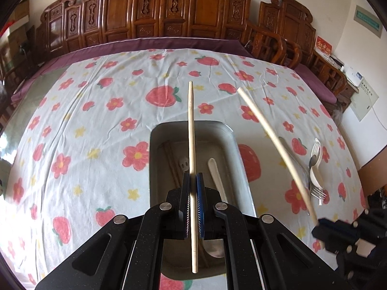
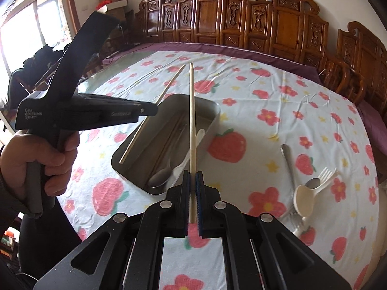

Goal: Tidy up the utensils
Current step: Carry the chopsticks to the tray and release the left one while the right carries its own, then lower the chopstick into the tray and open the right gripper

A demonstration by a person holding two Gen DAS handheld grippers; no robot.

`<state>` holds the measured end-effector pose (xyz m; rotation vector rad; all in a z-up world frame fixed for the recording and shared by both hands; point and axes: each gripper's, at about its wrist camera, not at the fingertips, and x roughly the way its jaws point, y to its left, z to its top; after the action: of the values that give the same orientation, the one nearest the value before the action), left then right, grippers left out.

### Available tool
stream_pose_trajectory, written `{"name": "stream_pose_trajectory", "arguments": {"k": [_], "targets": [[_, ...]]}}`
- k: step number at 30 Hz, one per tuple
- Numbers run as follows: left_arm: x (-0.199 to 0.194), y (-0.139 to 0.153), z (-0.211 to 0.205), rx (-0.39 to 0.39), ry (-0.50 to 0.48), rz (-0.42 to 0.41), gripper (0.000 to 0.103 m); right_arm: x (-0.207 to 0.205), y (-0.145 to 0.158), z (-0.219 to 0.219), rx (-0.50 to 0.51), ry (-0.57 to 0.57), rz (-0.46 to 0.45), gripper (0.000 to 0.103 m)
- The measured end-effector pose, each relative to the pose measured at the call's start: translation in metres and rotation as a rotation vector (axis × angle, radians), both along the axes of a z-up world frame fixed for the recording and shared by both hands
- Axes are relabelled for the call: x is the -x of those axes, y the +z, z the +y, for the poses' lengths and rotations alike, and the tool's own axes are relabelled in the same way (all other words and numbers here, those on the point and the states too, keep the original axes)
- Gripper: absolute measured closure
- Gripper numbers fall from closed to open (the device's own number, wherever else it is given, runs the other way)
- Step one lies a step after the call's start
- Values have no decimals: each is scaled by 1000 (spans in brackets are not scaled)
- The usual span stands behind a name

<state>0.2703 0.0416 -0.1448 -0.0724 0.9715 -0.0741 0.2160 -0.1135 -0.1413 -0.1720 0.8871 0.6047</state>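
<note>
My left gripper (image 1: 193,181) is clamped nearly shut on one pale wooden chopstick (image 1: 192,130), a thin round rod tapering to a point; it sits between the blue ribbed pads and juts out both above and below them. My right gripper (image 2: 193,181) is clamped the same way on a second chopstick (image 2: 191,120), gripped close to its butt end.

Both sticks hang over the tray (image 1: 154,149), a rectangular dull-metal pan with rounded corners on a wrinkled cloth (image 1: 96,120) printed with strawberries and flowers. In the tray I see a white plastic spoon (image 1: 216,176), a metal spoon (image 2: 160,175) and a darker pair of sticks.

Right of the tray, loose on the cloth, lie a cream spoon (image 2: 304,199), white plastic fork (image 2: 326,176), metal fork (image 1: 318,192) and steel handle (image 2: 287,159).
</note>
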Motion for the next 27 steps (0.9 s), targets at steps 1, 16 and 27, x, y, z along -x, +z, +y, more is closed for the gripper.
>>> {"name": "stream_pose_trajectory", "arguments": {"k": [1, 16, 27], "targets": [[0, 0, 1, 2, 0, -3, 98, 0, -1, 2, 1, 1, 3, 97], [40, 6, 26, -56, -27, -64, 98, -5, -22, 31, -24, -32, 53, 97], [71, 11, 50, -58, -8, -112, 98, -15, -34, 55, -42, -50, 88, 97]]}}
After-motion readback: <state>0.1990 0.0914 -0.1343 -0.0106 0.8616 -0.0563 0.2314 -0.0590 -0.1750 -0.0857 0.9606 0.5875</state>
